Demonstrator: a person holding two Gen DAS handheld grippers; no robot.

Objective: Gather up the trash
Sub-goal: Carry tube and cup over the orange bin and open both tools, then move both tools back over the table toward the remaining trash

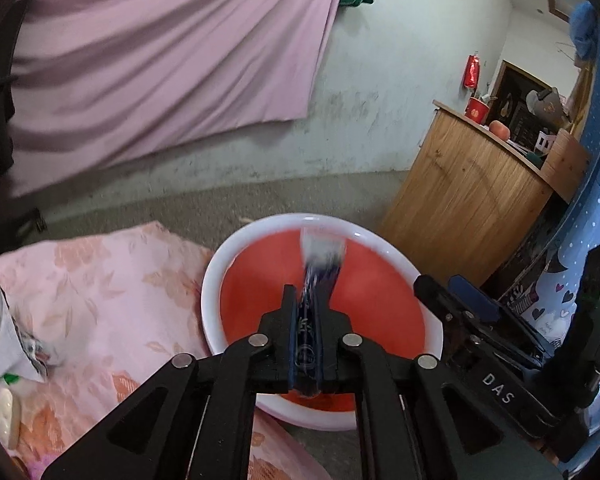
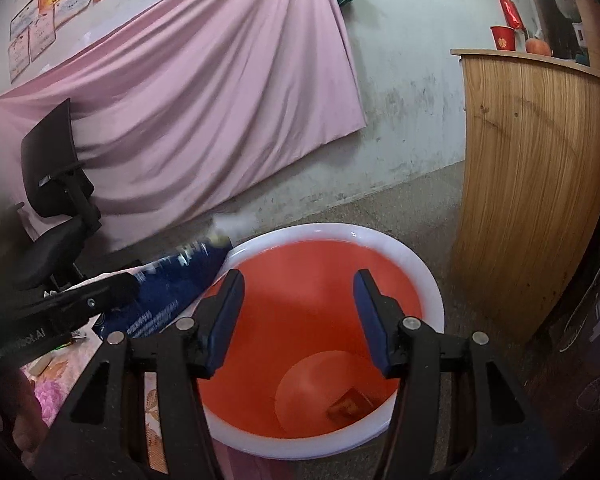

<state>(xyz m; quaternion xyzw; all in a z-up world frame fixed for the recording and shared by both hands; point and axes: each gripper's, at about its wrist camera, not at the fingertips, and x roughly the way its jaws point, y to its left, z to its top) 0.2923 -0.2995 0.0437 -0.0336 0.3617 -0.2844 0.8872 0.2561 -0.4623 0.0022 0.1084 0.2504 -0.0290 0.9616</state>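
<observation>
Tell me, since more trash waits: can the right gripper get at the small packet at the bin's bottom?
Probably yes: the right gripper is open and empty above the bin, and nothing covers the small packet.

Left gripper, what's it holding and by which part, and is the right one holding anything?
The left gripper pinches a dark blue wrapper by its lower end, over the bin. The right gripper is open and empty.
</observation>
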